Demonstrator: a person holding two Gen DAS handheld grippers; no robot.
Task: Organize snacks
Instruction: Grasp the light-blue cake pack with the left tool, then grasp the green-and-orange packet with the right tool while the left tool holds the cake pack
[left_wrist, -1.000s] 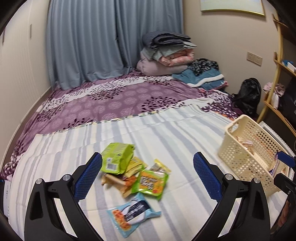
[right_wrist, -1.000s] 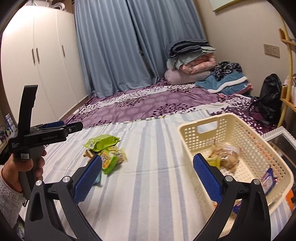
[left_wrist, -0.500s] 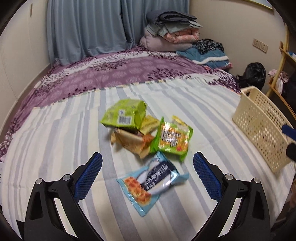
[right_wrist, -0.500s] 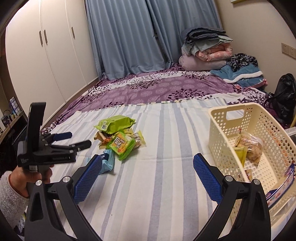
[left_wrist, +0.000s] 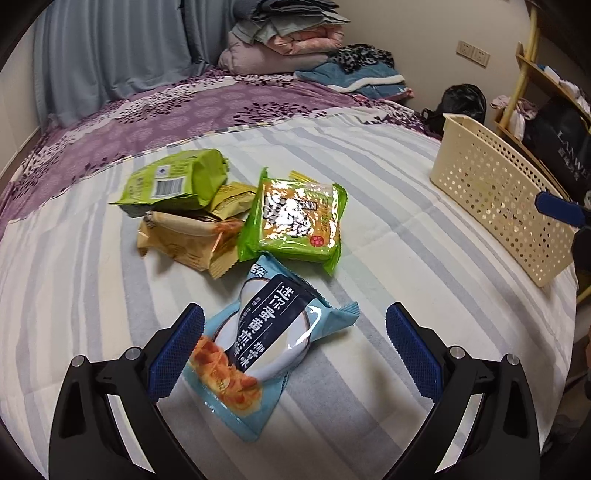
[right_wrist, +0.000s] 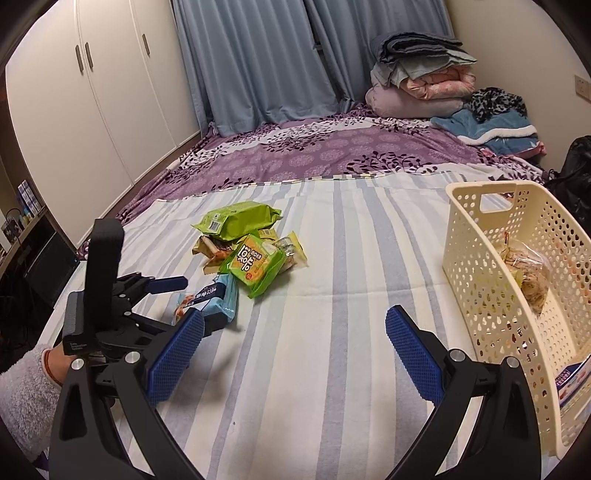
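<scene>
A pile of snack packets lies on the striped bed sheet (left_wrist: 388, 236). Nearest is a light blue packet (left_wrist: 266, 343) with dark label, which also shows in the right wrist view (right_wrist: 212, 299). Behind it lie a green-orange packet (left_wrist: 299, 219), a tan packet (left_wrist: 188, 240) and a lime green packet (left_wrist: 173, 182). My left gripper (left_wrist: 293, 350) is open, its jaws on either side of the blue packet, just above it. My right gripper (right_wrist: 293, 350) is open and empty over bare sheet, left of the cream basket (right_wrist: 476, 273), which holds a few snacks (right_wrist: 528, 269).
The cream basket (left_wrist: 498, 199) stands at the bed's right edge. A purple floral blanket (right_wrist: 314, 155) covers the far half of the bed. Folded bedding (right_wrist: 417, 85) is stacked at the far wall. A wooden shelf (left_wrist: 528, 81) and a black bag (left_wrist: 461, 103) stand to the right.
My left gripper has moved forward and down onto the snack pile, until the blue packet sits between its open jaws. My right gripper has drifted left, away from the basket.
</scene>
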